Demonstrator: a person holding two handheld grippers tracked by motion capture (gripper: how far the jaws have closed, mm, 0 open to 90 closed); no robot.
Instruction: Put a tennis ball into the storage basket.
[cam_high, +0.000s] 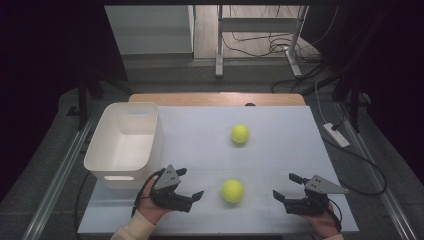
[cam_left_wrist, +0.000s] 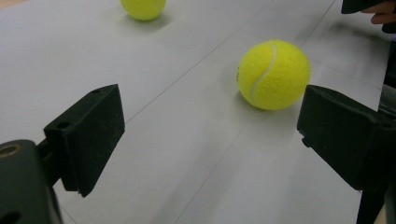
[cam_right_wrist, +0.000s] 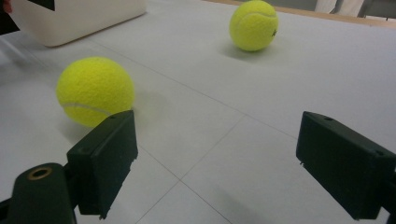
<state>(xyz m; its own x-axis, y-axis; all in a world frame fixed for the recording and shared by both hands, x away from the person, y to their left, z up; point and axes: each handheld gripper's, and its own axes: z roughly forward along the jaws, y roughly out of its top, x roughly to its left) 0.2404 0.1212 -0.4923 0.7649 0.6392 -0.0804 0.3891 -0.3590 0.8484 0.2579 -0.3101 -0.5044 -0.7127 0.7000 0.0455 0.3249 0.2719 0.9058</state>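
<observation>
Two yellow tennis balls lie on the white table top (cam_high: 280, 150). The near ball (cam_high: 232, 190) rests between my two grippers; the far ball (cam_high: 240, 134) lies toward the middle of the table. My left gripper (cam_high: 191, 183) is open just left of the near ball, apart from it. In the left gripper view the near ball (cam_left_wrist: 273, 74) sits ahead of the right jaw, with the gripper (cam_left_wrist: 210, 135) holding nothing. My right gripper (cam_high: 284, 185) is open to the right of the near ball. In the right gripper view that ball (cam_right_wrist: 95, 91) lies beyond the left jaw, and the gripper (cam_right_wrist: 215, 163) is empty.
A white plastic bin (cam_high: 125, 142) stands at the table's left side, close behind my left gripper. Beyond the table's wooden far edge (cam_high: 215, 98) are a table frame and cables on the floor. A power strip (cam_high: 336, 135) lies off the right edge.
</observation>
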